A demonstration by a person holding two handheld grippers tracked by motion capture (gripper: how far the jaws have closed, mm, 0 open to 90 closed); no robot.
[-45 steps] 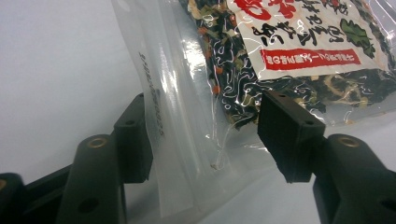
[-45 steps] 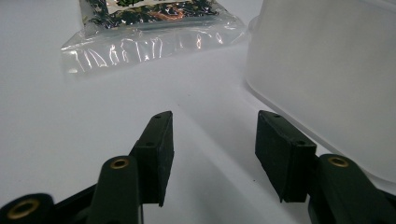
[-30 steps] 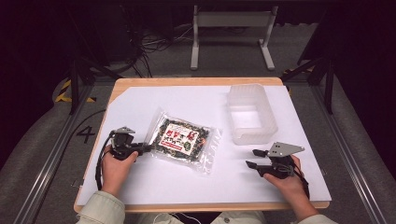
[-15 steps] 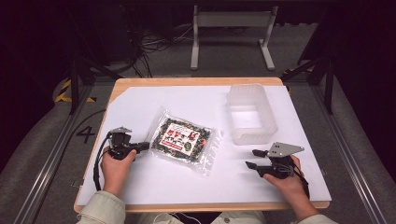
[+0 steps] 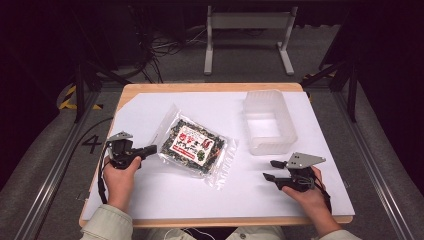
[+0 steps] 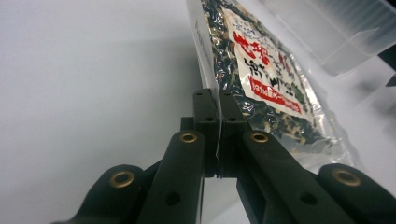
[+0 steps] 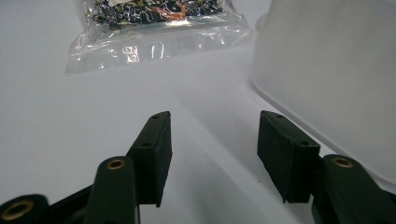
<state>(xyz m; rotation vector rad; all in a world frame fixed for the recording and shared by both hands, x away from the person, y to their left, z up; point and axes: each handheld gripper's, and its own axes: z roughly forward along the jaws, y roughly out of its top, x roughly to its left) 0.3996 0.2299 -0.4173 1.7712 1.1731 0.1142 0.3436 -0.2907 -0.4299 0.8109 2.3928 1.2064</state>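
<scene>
One packet (image 5: pixel 194 146) of dark dried food, sealed in clear film with a white and red label, lies at the centre of the high view on a white sheet (image 5: pixel 165 200) that covers most of a wooden bench (image 5: pixel 150 89). One translucent tub (image 5: pixel 269 121) stands open at upper right of centre, well apart from the packet.

Two hands enter from the bottom edge, each with one gripper. At lower left, the left gripper (image 5: pixel 153 148) has just been closing its jaws, and they are now pressed together on the packet's clear left border. In the left gripper view, the gripper's (image 6: pixel 218 135) two black jaws meet at centre frame with the thin film edge pinched between them; the packet (image 6: pixel 261 74) runs away toward the upper right, its pinched edge raised off the sheet, and the tub (image 6: pixel 336 32) sits in the top right corner.

At lower right of the high view, the right gripper (image 5: pixel 272 170) rests on the sheet below the tub, its jaws spread with nothing between them. In the right gripper view, the gripper's (image 7: pixel 215 154) jaws stand apart over bare sheet, the packet's (image 7: pixel 154 28) near end at upper left and the tub's (image 7: pixel 327 79) wall close by at right.
</scene>
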